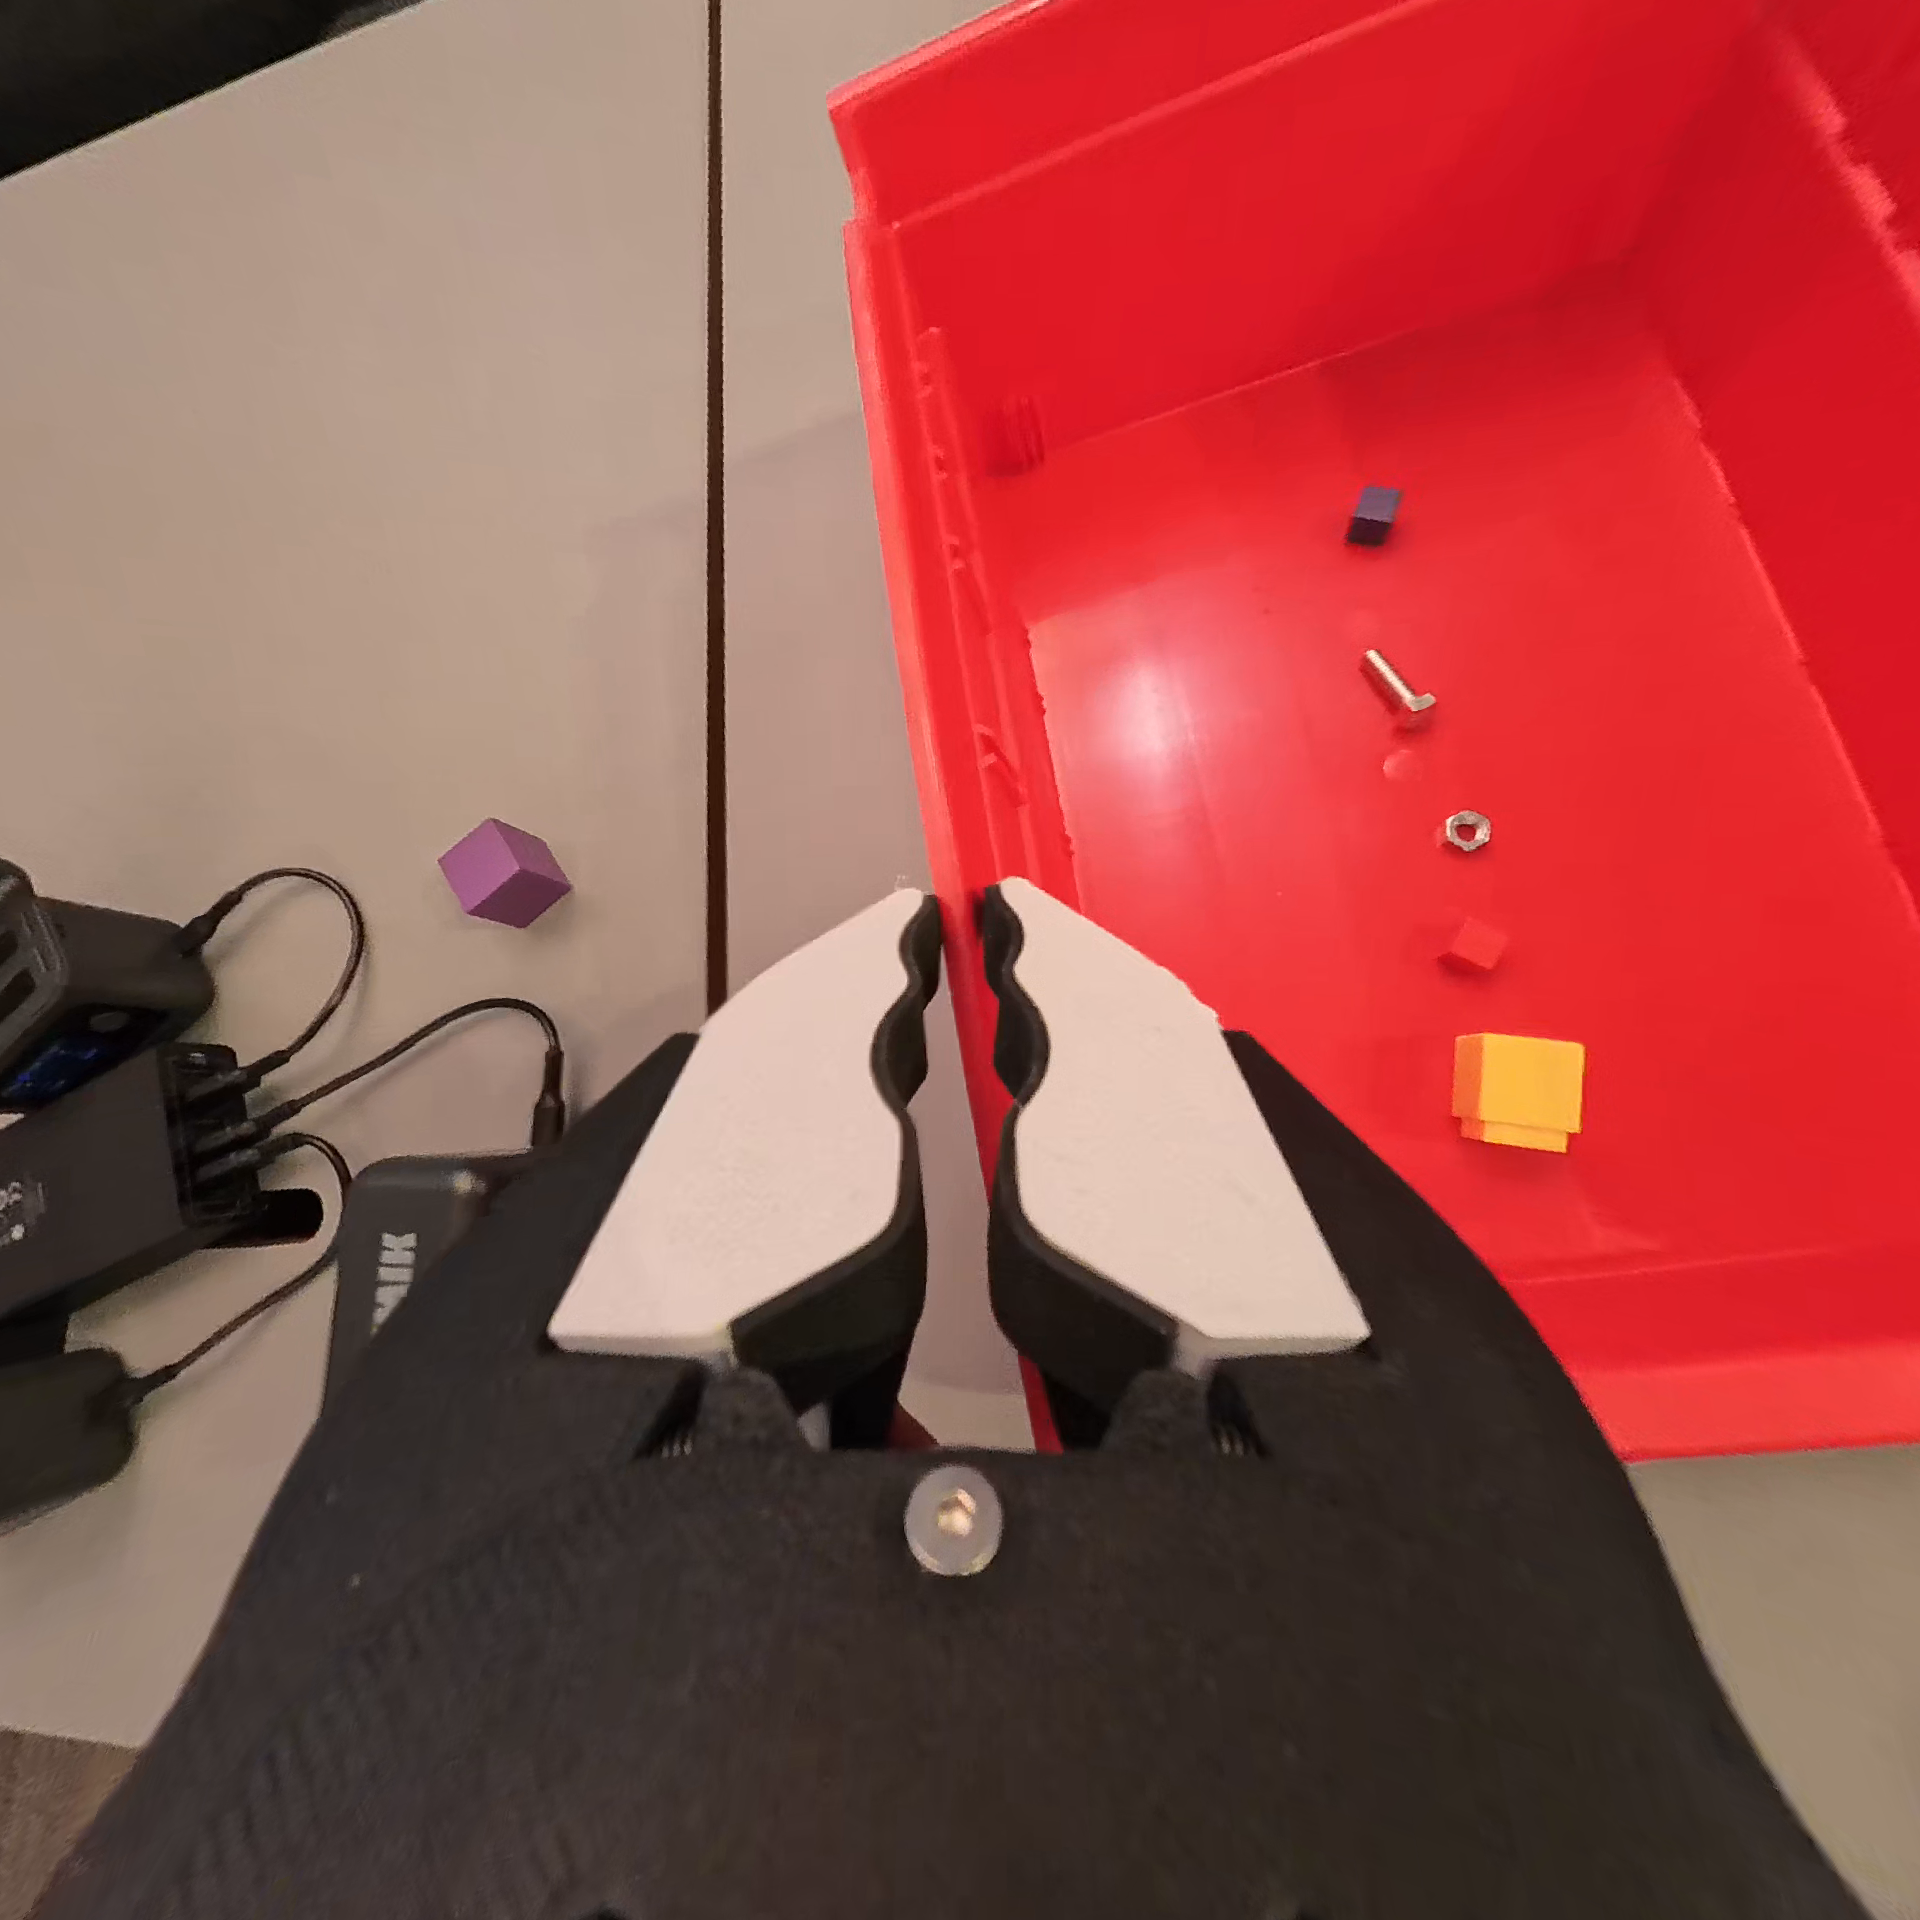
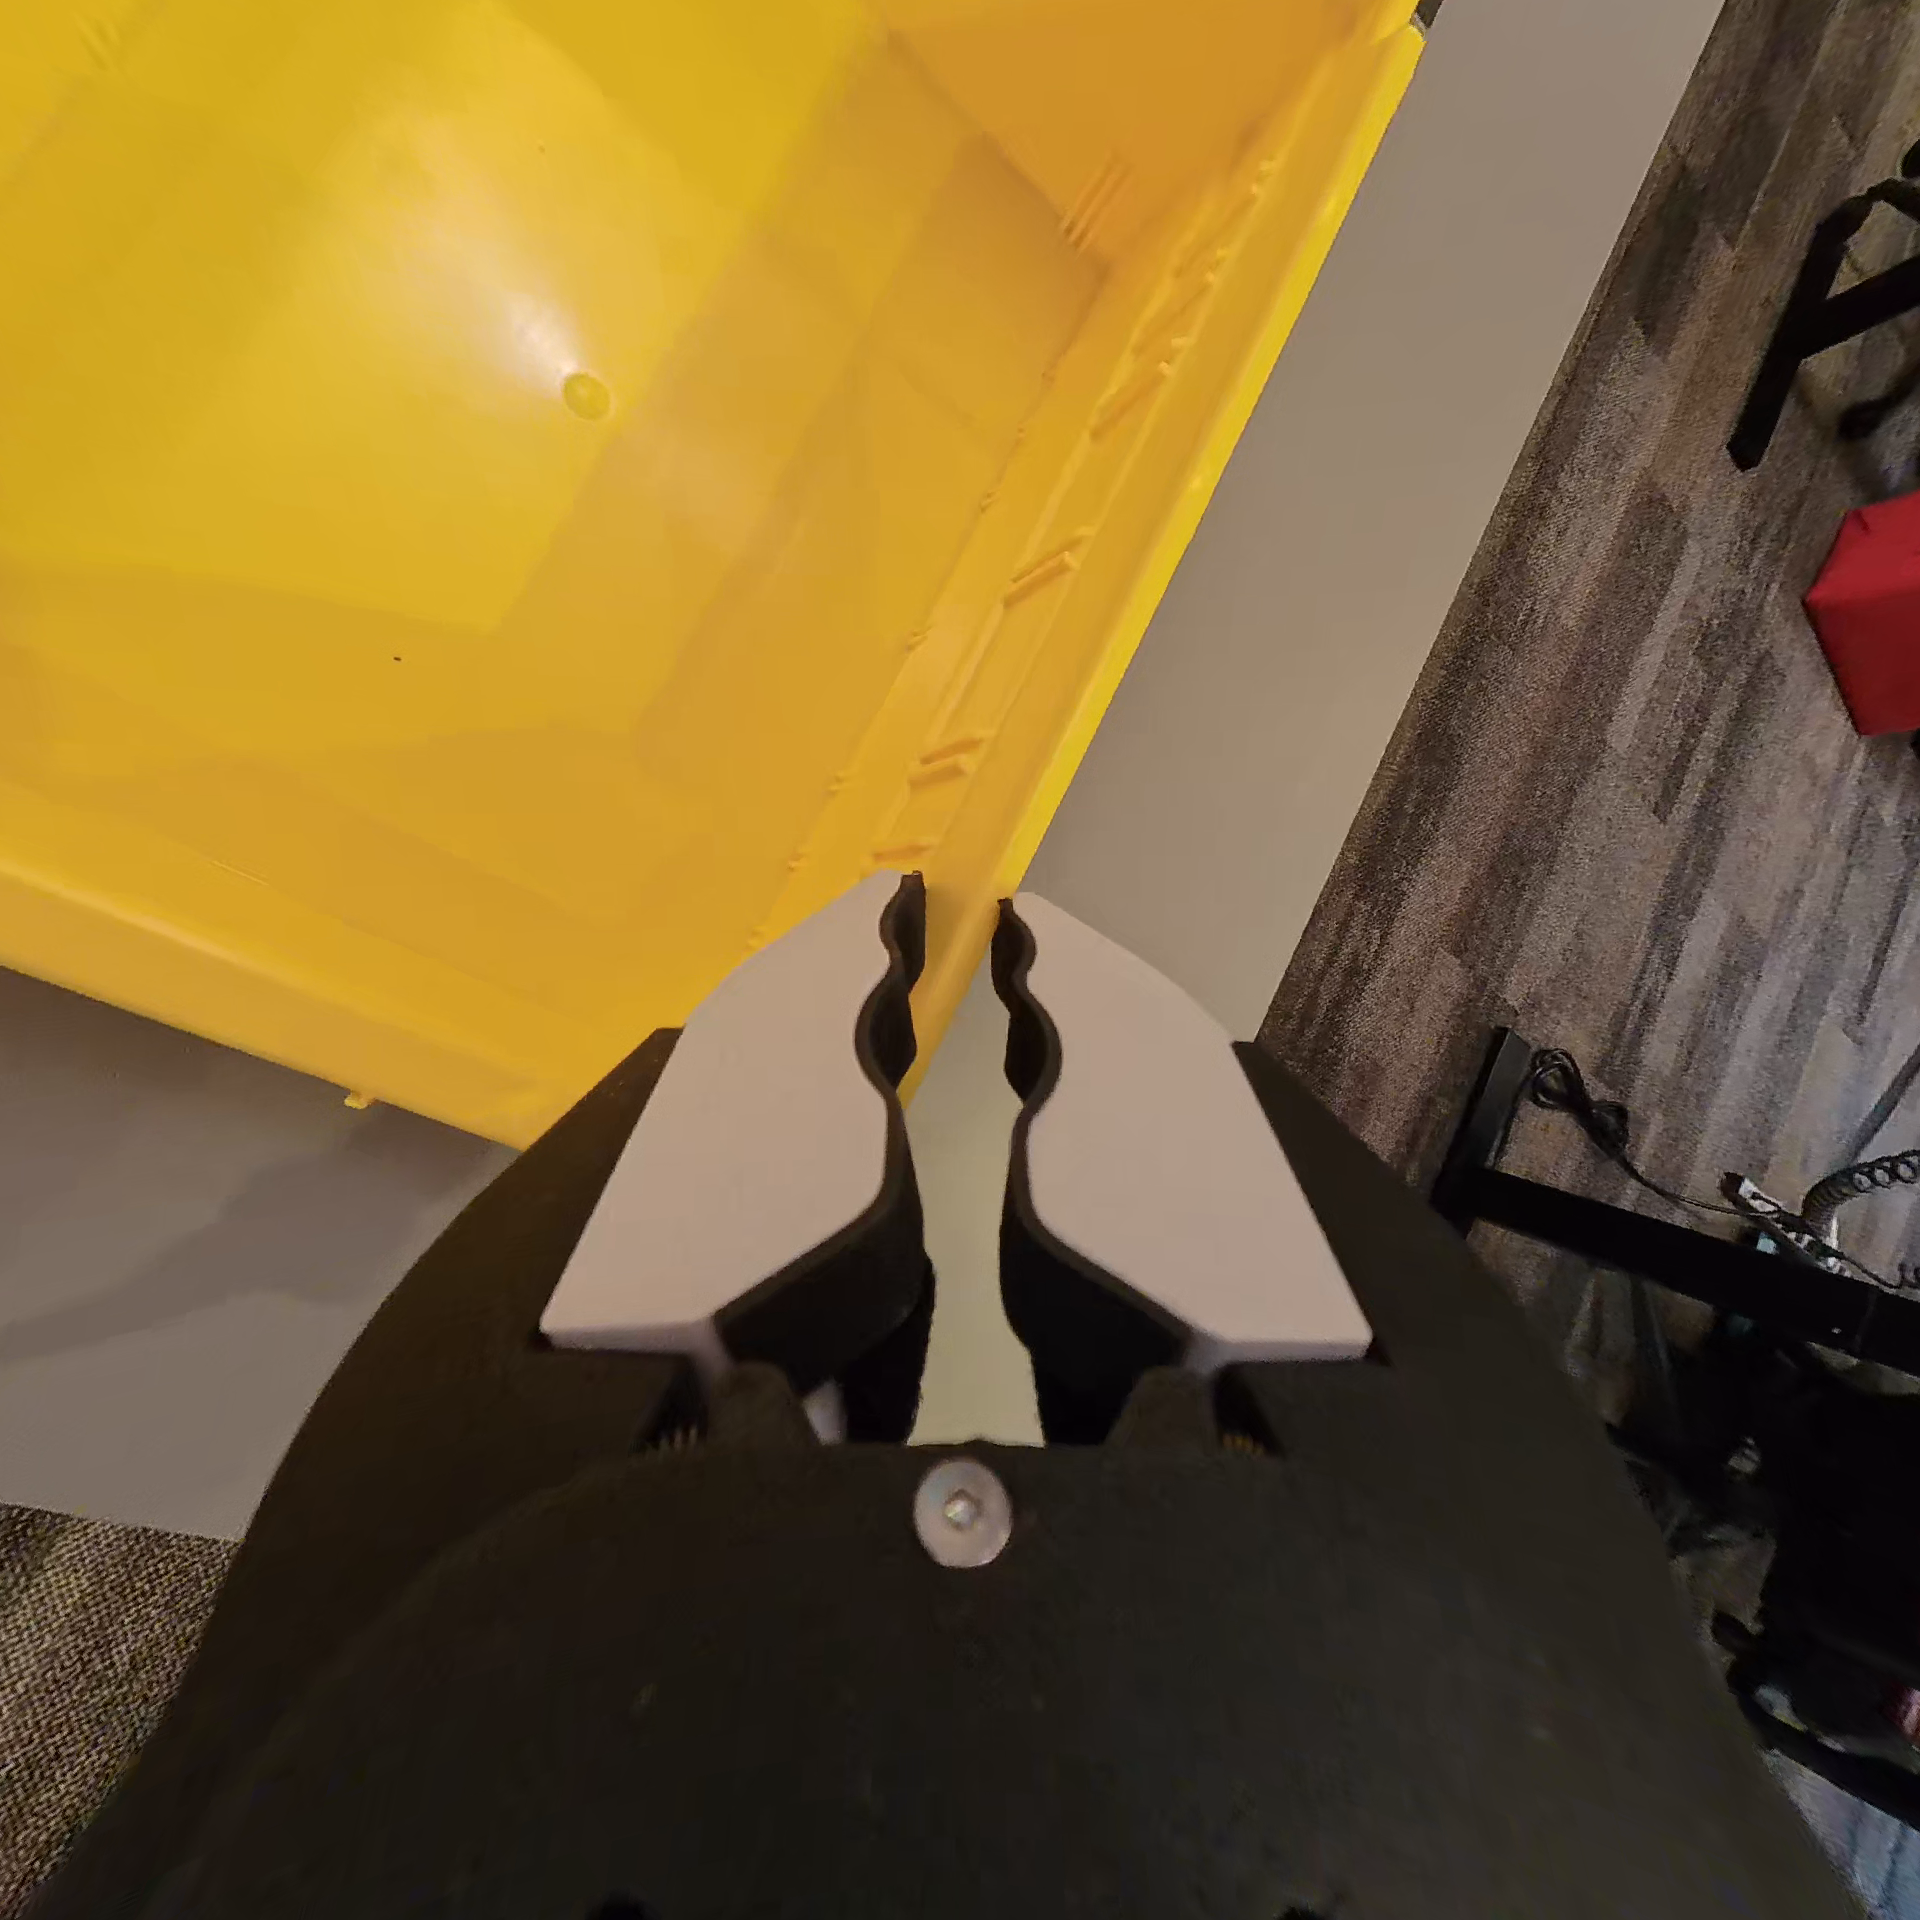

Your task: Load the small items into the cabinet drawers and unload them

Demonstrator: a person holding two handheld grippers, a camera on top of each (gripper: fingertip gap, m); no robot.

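Observation:
My left gripper (image 1: 961, 904) is shut on the left wall of a red drawer (image 1: 935, 644) that lies on the grey table. Inside the drawer lie a dark blue cube (image 1: 1374, 516), a metal bolt (image 1: 1397, 686), a metal nut (image 1: 1465, 831), a small red cube (image 1: 1473, 943) and a yellow-orange block (image 1: 1519, 1091). A purple cube (image 1: 504, 871) sits on the table left of the drawer. My right gripper (image 2: 958, 896) is shut on the right wall of a yellow drawer (image 2: 1039, 644). The part of its inside that shows holds nothing.
Black chargers with cables (image 1: 156, 1143) lie at the table's left edge. A seam (image 1: 715, 520) runs across the table (image 1: 364, 468). In the right wrist view, the table edge drops to a wood-look floor (image 2: 1558, 727) with a red box (image 2: 1870, 623) and black frame legs (image 2: 1662, 1247). There is about 95 centimetres between the tips of the two grippers. It is some 20 centimetres from my left tips to the purple cube (image 1: 504, 871).

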